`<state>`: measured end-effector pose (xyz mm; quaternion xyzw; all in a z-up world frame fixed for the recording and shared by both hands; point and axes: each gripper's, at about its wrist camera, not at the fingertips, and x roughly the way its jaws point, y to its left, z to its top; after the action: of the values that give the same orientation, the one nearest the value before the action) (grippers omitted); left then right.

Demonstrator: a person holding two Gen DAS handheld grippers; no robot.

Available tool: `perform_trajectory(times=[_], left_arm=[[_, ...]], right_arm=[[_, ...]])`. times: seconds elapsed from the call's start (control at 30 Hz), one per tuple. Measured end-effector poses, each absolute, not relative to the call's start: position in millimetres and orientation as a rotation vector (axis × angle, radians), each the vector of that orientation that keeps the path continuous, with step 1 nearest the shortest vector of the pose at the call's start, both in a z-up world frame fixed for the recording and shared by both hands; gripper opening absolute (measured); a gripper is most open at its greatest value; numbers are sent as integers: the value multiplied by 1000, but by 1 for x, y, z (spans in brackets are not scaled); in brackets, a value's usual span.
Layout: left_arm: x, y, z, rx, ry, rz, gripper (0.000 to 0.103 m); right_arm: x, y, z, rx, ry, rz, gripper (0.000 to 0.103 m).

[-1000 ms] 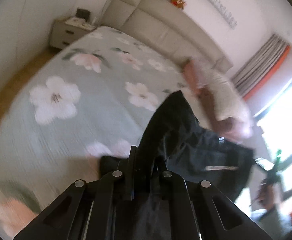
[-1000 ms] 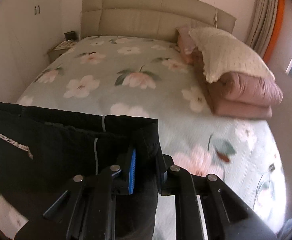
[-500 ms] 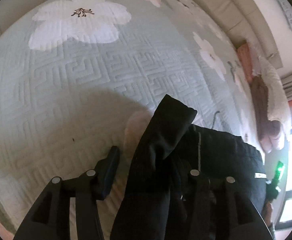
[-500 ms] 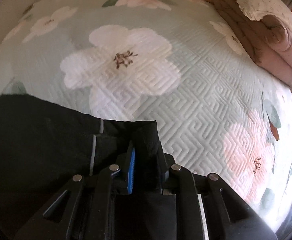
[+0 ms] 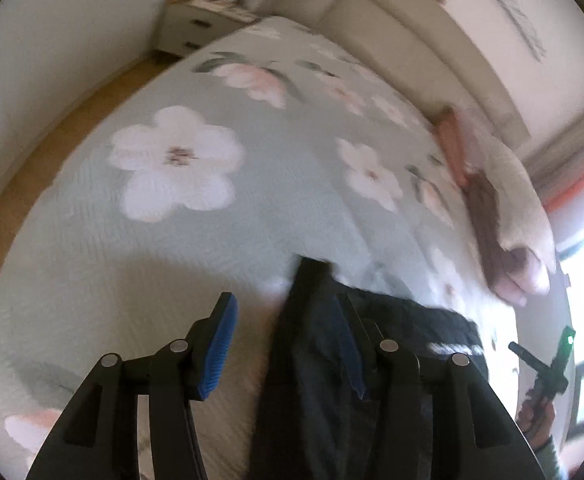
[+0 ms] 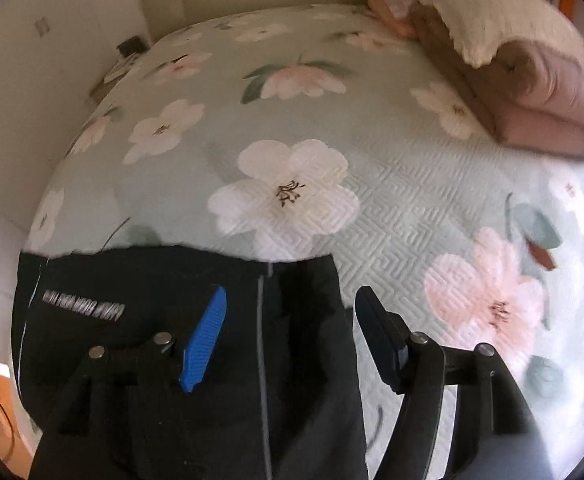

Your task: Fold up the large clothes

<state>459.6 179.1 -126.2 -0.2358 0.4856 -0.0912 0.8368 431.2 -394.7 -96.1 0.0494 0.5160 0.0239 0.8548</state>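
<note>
A black garment [image 5: 315,360] with a thin grey stripe and a white printed label lies spread on the flowered bed cover [image 5: 252,220]. In the left wrist view my left gripper [image 5: 286,304] is open. The garment's corner lies between the blue pads, close to the right one and free of the left. In the right wrist view the garment [image 6: 132,272] fills the lower left. My right gripper [image 6: 292,292] hangs over its right corner with the jaws opening. The cloth lies between them and neither pad presses on it.
A folded pink quilt under a white pillow [image 6: 531,80] sits at the bed's right side. A nightstand [image 5: 196,28] and wood floor [image 5: 52,140] lie left of the bed, and the padded headboard [image 5: 391,28] is behind. A hand [image 5: 535,412] holds a black tool at the right edge.
Both grippers dipped to the bed with the garment and have let go. The left opened first, then the right. Both cameras now sit farther back from the cover.
</note>
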Motion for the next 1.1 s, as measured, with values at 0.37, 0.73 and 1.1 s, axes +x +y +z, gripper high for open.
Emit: perform_trajectory(times=[0.37, 0.73, 1.1], left_arm=[[398, -19, -157, -263, 1129, -399, 51], [415, -26, -192, -293, 1260, -353, 51], [487, 54, -209, -415, 1210, -72, 51]], right_arm=[[373, -273, -145, 11, 1228, 171, 71], [380, -269, -163, -3, 1269, 183, 70], [485, -282, -177, 40, 1243, 129, 67]])
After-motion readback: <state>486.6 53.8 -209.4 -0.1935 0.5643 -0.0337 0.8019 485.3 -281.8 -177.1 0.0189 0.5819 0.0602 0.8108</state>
